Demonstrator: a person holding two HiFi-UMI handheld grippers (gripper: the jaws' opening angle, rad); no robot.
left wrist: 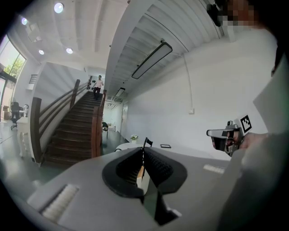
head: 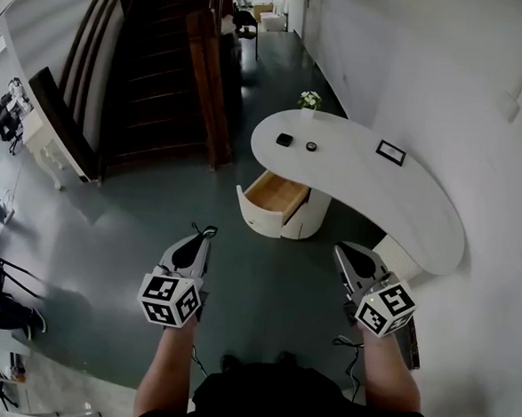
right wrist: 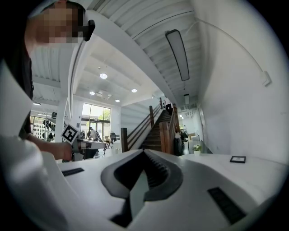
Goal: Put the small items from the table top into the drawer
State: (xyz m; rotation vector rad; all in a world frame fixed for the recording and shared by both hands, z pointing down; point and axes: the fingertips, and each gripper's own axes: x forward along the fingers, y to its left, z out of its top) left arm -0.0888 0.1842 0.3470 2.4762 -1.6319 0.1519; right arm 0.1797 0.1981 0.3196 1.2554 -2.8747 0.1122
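Left hand-held gripper (head: 207,233): jaws pressed together with nothing between them, held out over the floor (head: 135,230) well short of the worktop.
Right hand-held gripper (head: 343,251): jaws likewise closed and empty, level with the left one and near the worktop's near end.
Worktop (head: 422,205): white and curved, running along the white wall from its far end to its near end.
Small black item (head: 284,140): lies on the worktop near the far end, close to the edge facing the room.
Small round item (head: 312,146): dark, just beside the black item and apart from it, farther in from that edge.
Black-framed card (head: 391,152): lies flat about midway along the worktop, near the wall-side edge and well apart from the other two.
Flower pot (head: 309,100): small, with white blooms, stands at the worktop's far end.
Drawer (head: 275,195): pulled open from the rounded white unit under the worktop's far end. Its wooden inside faces up, and nothing can be made out in it.
Staircase (head: 164,63): dark wood with a rail, rising beyond the worktop's far end.
Person (left wrist: 97,84): seen in the left gripper view, high on the stairs.
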